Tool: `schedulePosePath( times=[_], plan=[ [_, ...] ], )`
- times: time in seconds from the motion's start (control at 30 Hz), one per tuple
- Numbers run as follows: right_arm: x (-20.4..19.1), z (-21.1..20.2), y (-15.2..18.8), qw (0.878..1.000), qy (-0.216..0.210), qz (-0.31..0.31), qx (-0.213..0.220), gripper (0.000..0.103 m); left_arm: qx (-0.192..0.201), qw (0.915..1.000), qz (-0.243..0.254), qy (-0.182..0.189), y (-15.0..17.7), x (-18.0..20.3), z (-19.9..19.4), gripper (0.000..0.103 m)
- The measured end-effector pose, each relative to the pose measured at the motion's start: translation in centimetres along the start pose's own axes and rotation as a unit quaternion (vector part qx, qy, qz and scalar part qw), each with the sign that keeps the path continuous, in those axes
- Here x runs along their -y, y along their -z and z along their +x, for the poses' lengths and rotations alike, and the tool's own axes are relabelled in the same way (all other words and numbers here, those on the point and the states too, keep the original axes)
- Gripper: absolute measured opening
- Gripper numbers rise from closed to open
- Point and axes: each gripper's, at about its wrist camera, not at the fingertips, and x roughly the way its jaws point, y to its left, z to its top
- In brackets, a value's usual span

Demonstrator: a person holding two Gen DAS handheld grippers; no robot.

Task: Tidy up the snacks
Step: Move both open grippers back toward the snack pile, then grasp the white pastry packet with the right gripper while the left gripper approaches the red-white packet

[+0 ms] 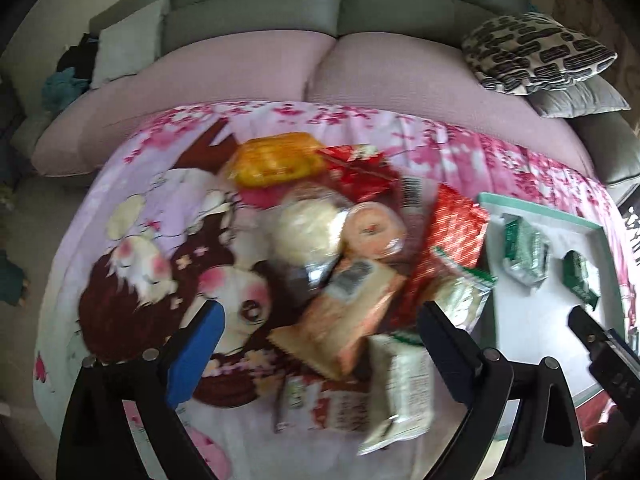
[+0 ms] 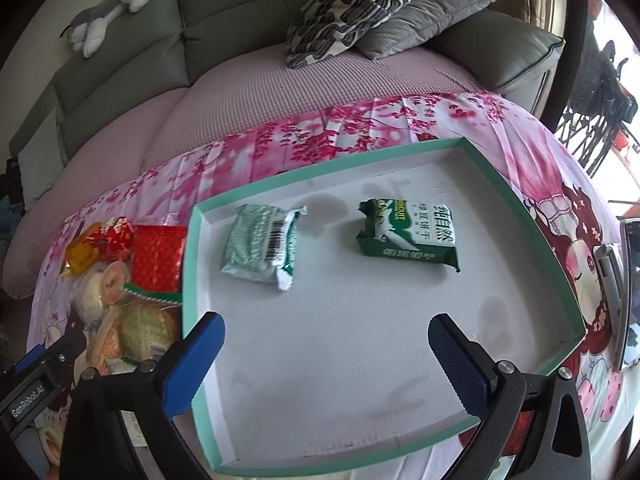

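Observation:
A heap of snack packs [image 1: 344,240] lies on the pink cartoon cloth: an orange pack [image 1: 276,160], red packs [image 1: 452,228], a peach wrapper [image 1: 348,312] and a pale green pack [image 1: 400,392]. My left gripper [image 1: 320,340] hovers open over the heap, nothing between its fingers. The teal-rimmed white tray [image 2: 532,232] holds two green biscuit packs, one showing a barcode [image 2: 260,248], one printed side up [image 2: 408,236]. My right gripper [image 2: 324,356] stands open above the tray's bare front part, empty. The heap [image 2: 124,280] is at the left of the right wrist view.
A grey sofa with a pink seat cover [image 1: 320,68] runs behind the table. Patterned and grey cushions [image 2: 360,4] sit at its right end. A metal-edged object [image 2: 616,280] lies at the table's right edge. The other gripper's finger [image 1: 592,336] shows beside the tray.

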Motion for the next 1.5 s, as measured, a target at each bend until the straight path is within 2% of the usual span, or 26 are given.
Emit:
schedulePosePath(
  times=[0.17,0.4,0.57,0.77,1.03,1.1,1.17,1.27,1.5],
  plan=[
    [-1.3,-1.1,1.2,1.000,-0.003,-0.013,0.008,0.103,-0.004,0.9997,-0.022,-0.004,1.1,-2.2,-0.4,0.097],
    [-2.7,-2.2,3.4,0.999,-0.032,-0.015,0.007,0.103,-0.012,0.9990,-0.042,-0.009,2.3,-4.3,-0.6,0.097],
    [-4.0,-1.9,4.8,0.998,-0.056,-0.016,-0.011,0.103,-0.023,0.9981,-0.057,-0.002,3.0,-5.7,-0.5,0.097],
    [-6.2,-1.7,5.3,0.997,-0.063,-0.045,-0.017,0.103,-0.031,0.9958,-0.086,0.003,3.0,-7.5,-0.2,0.097],
    [-9.6,-0.9,5.3,0.990,-0.105,-0.082,-0.051,0.102,-0.062,0.9944,-0.084,0.017,3.2,-7.4,1.2,0.097],
    [-10.2,-0.6,5.1,0.988,-0.119,-0.083,-0.061,0.100,-0.067,0.9941,-0.084,0.016,3.2,-7.4,1.5,0.097],
    [-10.8,-0.3,5.0,0.986,-0.129,-0.085,-0.068,0.092,-0.070,0.9937,-0.086,0.013,3.2,-7.5,1.6,0.097],
    [-11.4,-0.2,4.9,0.984,-0.131,-0.094,-0.072,0.085,-0.071,0.9928,-0.096,0.015,3.2,-7.9,1.8,0.097],
    [-12.3,1.4,5.5,0.979,-0.147,-0.100,-0.103,0.073,-0.076,0.9913,-0.106,0.016,3.4,-8.2,2.2,0.097]
  ],
)
